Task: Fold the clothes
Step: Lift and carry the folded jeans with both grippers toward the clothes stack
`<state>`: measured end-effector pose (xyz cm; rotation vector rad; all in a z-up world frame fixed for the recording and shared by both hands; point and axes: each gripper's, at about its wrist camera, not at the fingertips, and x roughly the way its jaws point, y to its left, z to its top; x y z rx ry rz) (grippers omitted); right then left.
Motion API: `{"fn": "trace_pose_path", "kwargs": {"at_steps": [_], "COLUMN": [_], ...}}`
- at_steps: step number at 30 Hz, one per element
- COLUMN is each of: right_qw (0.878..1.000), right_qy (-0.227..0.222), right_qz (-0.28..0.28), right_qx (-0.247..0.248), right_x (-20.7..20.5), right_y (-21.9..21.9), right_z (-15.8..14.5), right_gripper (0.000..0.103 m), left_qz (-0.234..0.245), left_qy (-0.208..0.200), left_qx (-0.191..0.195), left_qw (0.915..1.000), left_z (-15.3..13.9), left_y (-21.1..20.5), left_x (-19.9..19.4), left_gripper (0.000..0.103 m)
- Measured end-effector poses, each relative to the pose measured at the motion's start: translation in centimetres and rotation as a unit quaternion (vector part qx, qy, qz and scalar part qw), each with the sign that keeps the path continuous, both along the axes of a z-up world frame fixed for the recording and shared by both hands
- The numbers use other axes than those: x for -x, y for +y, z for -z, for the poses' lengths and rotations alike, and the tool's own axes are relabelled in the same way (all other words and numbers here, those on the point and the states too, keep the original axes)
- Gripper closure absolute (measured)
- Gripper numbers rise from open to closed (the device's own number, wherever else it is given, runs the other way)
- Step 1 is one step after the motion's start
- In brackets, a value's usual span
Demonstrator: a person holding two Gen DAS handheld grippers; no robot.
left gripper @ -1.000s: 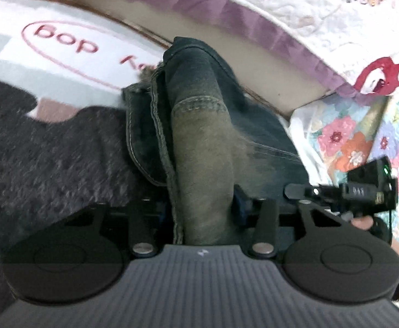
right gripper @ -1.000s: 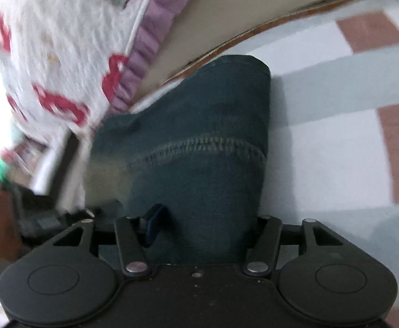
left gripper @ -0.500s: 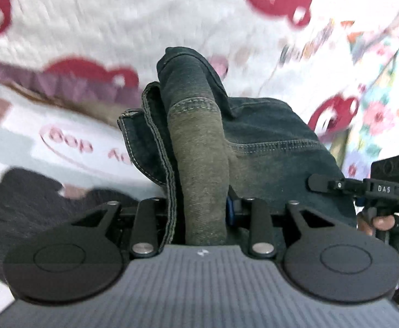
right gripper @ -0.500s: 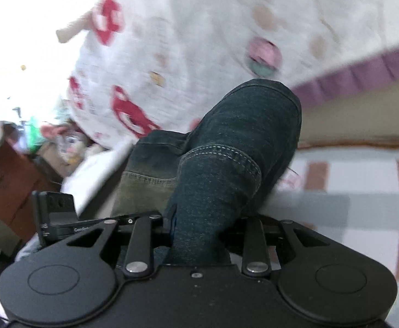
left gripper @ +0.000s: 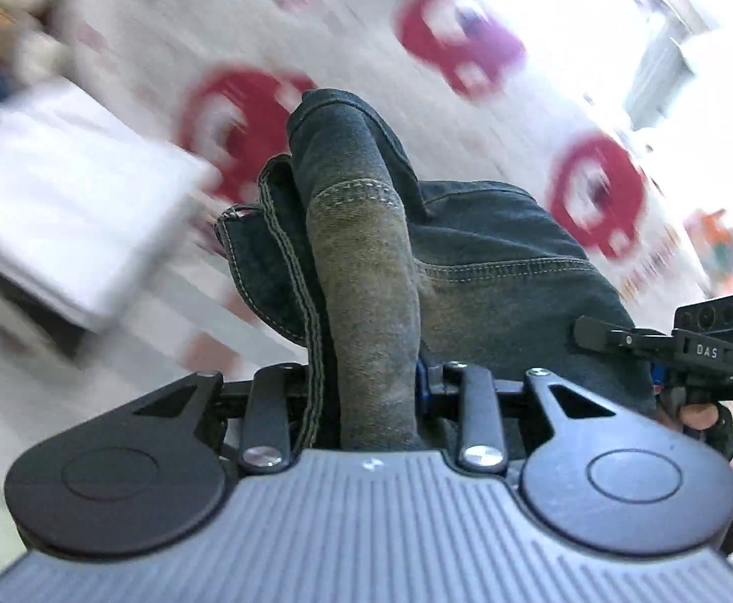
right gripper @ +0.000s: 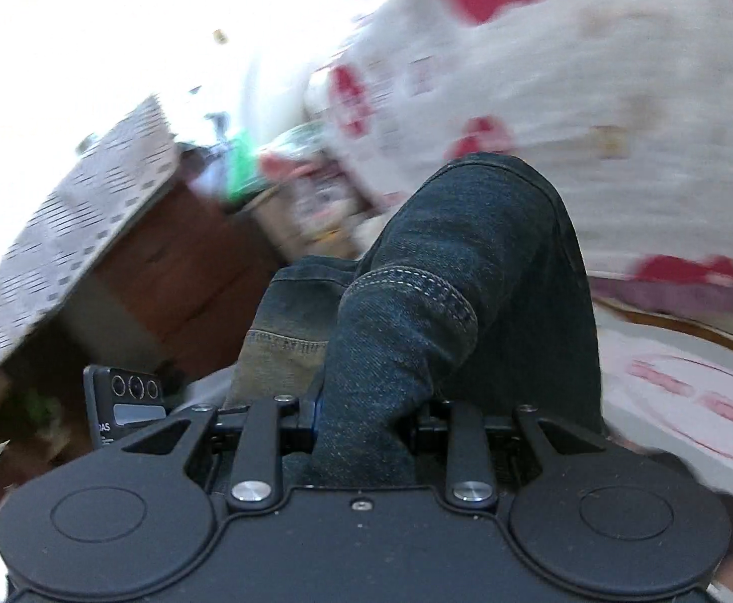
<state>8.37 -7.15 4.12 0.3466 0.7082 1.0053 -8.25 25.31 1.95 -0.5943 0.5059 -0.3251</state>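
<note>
a white quilt (left gripper: 366,40) with red prints fills the blurred background of both views. in front of it the jeans (left gripper: 492,261) hang in the air between the two tools, probably lifted clear so the denim can drape and be laid over in a fold. their stretched edge runs roughly sideways from one grip to the other, with a bunched ridge pointing away from each camera. the left gripper (left gripper: 366,392) is clamped on a faded, stitched fold; the right gripper (right gripper: 366,422) pinches a darker hemmed fold.
</note>
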Motion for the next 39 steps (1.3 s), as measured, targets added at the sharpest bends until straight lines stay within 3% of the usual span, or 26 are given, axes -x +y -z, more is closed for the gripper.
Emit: {"fn": "trace_pose_path", "kwargs": {"at_steps": [5,9,12,14,15,16,19,21,23,26,29,33,37,39], "right_qw": [0.991,0.986,0.982,0.980,0.978,0.979,0.984,0.984,0.982,0.975,0.963,0.945,0.922,0.915], "right_qy": [0.022,0.044,0.059,0.069,0.074,0.083,0.116,0.139,0.160,0.193,0.223,0.282,0.332,0.339], "right_qz": [-0.129,-0.160,-0.176,-0.187,-0.193,-0.184,-0.125,-0.086,-0.047,0.013,0.065,0.079,0.100,0.113], "right_qx": [-0.025,-0.026,-0.024,-0.022,-0.022,-0.026,-0.051,-0.068,-0.084,-0.108,-0.134,-0.144,-0.172,-0.186], "right_x": [-6.2,-13.6,-19.3,-23.1,-25.0,-25.8,-25.7,-25.7,-25.7,-25.6,-25.5,-25.0,-24.6,-24.8], "right_y": [10.9,17.0,21.3,24.2,25.6,25.7,23.2,21.4,19.7,17.1,15.1,15.8,17.0,17.5], "right_z": [-2.5,-2.2,-1.9,-1.7,-1.5,-0.6,3.8,6.8,9.8,14.2,18.2,21.2,23.4,23.9], "right_gripper": [0.070,0.070,0.069,0.058,0.043,0.036,0.035,0.035,0.035,0.035,0.035,0.033,0.029,0.021], "left_qz": [-0.110,-0.167,-0.219,-0.255,-0.270,-0.280,-0.280,-0.283,-0.279,-0.283,-0.281,-0.283,-0.307,-0.324], "left_qy": [-0.007,-0.011,-0.015,0.003,0.020,0.045,0.138,0.136,0.108,0.103,0.107,0.100,0.086,0.074], "left_qx": [-0.030,-0.028,-0.015,-0.002,0.001,-0.002,0.005,0.026,-0.010,-0.032,0.004,0.020,0.096,0.092], "left_qw": [0.9934,0.9854,0.9754,0.9671,0.9627,0.9590,0.9499,0.9490,0.9540,0.9530,0.9536,0.9537,0.9428,0.9388], "left_z": [-3.3,-4.8,-4.6,-2.6,-1.0,0.9,7.4,9.2,8.8,8.8,9.4,9.0,8.4,7.7], "left_y": [7.3,11.9,14.1,15.4,16.1,16.9,17.5,17.1,16.1,15.8,17.3,18.9,20.3,20.5], "left_x": [1.8,-0.7,-4.6,-8.5,-10.8,-13.2,-19.6,-20.6,-20.7,-20.9,-20.2,-19.1,-16.8,-16.3], "left_gripper": [0.075,0.075,0.074,0.073,0.072,0.072,0.072,0.070,0.069,0.067,0.064,0.060,0.060,0.059]}}
